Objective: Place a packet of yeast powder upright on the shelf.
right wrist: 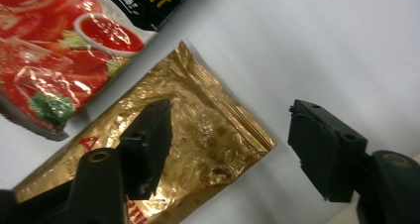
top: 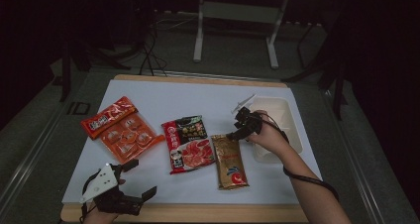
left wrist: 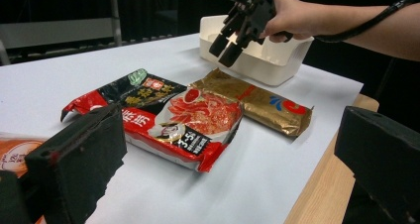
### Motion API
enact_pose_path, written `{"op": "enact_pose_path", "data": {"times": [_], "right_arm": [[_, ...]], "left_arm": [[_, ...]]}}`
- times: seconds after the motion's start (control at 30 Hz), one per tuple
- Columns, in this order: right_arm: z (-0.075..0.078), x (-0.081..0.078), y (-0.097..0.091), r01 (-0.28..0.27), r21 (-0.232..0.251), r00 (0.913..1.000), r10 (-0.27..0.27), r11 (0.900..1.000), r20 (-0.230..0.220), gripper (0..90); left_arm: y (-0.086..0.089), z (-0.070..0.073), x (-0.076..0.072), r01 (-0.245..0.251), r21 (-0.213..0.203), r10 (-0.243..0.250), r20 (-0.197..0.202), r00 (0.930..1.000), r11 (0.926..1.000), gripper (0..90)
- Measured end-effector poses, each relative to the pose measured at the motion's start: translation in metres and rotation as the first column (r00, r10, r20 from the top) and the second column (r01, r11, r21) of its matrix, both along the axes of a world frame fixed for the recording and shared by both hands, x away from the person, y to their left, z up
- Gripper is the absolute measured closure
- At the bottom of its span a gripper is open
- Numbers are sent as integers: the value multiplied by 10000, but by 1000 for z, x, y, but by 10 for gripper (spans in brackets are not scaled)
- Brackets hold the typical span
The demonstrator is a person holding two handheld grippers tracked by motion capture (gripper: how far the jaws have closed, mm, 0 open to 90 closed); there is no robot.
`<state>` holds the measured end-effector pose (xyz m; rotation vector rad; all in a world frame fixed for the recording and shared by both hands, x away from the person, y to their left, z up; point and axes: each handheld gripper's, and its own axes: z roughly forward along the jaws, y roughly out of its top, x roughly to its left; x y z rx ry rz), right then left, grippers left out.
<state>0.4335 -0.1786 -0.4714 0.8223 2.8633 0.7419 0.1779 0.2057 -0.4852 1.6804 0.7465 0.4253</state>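
Note:
A gold foil packet [top: 231, 160] [left wrist: 255, 101] [right wrist: 188, 135] lies flat on the white sheet, right of a red and black soup-base packet [top: 188, 142] [left wrist: 173, 117] [right wrist: 54, 40]. My right gripper [top: 237, 130] [left wrist: 227, 46] [right wrist: 230, 149] hovers open just above the gold packet's far end, jaws spread over its top corner, holding nothing. My left gripper [top: 139, 180] [left wrist: 228, 154] stands open at the table's near left edge, empty, aimed toward the packets.
A white plastic bin [top: 285, 130] [left wrist: 270, 65] stands at the right, just behind my right hand. An orange multi-cup pack [top: 131, 137] and a red snack bar packet [top: 108, 117] lie at the left. The wooden table edge [top: 198, 213] runs along the front.

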Motion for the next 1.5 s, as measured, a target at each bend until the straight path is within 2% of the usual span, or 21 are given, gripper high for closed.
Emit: {"op": "enact_pose_path", "data": {"times": [0.07, 0.1, 0.13, 0.2, 0.23, 0.3, 0.37, 0.4, 0.5, 0.53, 0.7, 0.9, 0.97, 1.0, 1.03, 1.07, 1.17, 1.4, 1.5], "right_arm": [[-5, 5, 2, 5, -350, 10000, -7, 9994, -70, 362], [-5, 5, 2, 5, -350, 10000, -7, 9994, -70, 362], [-8, 7, 3, -17, -620, 10000, 13, 9981, -63, 365], [-9, 8, 3, -60, -667, 9998, 48, 9978, -172, 375], [-11, 9, 5, -116, -952, 9997, 97, 9954, -205, 393], [-12, 9, 6, -140, -982, 9994, 108, 9951, -327, 393], [-14, 11, 8, -168, -1339, 9991, 115, 9908, -406, 418], [-18, 13, 9, -210, -1668, 9992, 149, 9858, -376, 422], [-21, 15, 10, -219, -1834, 9984, 118, 9828, -560, 428], [-24, 16, 11, -214, -2046, 9980, 87, 9786, -624, 432], [-34, 17, 14, -326, -2300, 9964, 136, 9726, -835, 454], [-33, 14, 16, -612, -2343, 9962, 449, 9702, -744, 534], [-32, 11, 17, -795, -2329, 9956, 657, 9692, -661, 645], [-32, 11, 17, -795, -2329, 9956, 657, 9692, -661, 645], [-32, 9, 17, -788, -2295, 9957, 653, 9701, -661, 733], [-32, 9, 17, -762, -2275, 9957, 620, 9708, -686, 768], [-32, 7, 18, -860, -2450, 9956, 740, 9657, -578, 887], [-26, 7, 16, -929, -2275, 9949, 814, 9693, -595, 900], [-21, 6, 15, -1015, -2218, 9945, 933, 9698, -473, 900]], "left_arm": [[0, 0, 0, 35, 53, -35, -13, 10000, 10000, 2], [0, 0, 0, 35, 53, -35, -13, 10000, 10000, 3], [-1, -1, 0, 68, 60, -68, -35, 10000, 10000, 3], [-1, -1, 0, 58, 79, -57, -28, 10000, 10000, 2], [-1, -1, 0, 94, 60, -94, -47, 9999, 9999, 2], [-1, -1, 1, 93, 90, -93, -39, 9999, 9999, 3], [-2, -1, 1, 126, 96, -125, -59, 9999, 9999, 2], [-2, -1, 0, 114, 119, -113, -50, 9999, 9999, 3], [-3, -1, 0, 137, 130, -137, -41, 9999, 9998, 2], [-3, -1, 0, 136, 144, -136, -34, 9999, 9998, 2], [-3, -2, 1, 138, 136, -137, -90, 9999, 9998, 2], [-3, -2, 1, 160, 121, -159, -101, 9998, 9998, 3], [-3, -2, 1, 150, 121, -149, -92, 9998, 9998, 2], [-3, -2, 1, 150, 121, -149, -92, 9998, 9998, 3], [-3, -3, 1, 147, 107, -146, -109, 9998, 9998, 2], [-3, -3, 1, 137, 102, -136, -104, 9999, 9999, 2], [-3, -3, 1, 146, 122, -145, -98, 9998, 9998, 3], [-2, -4, 2, 77, 49, -76, -73, 9999, 10000, 2], [-2, -5, 3, 59, 75, -58, -112, 9999, 10000, 2]]}}
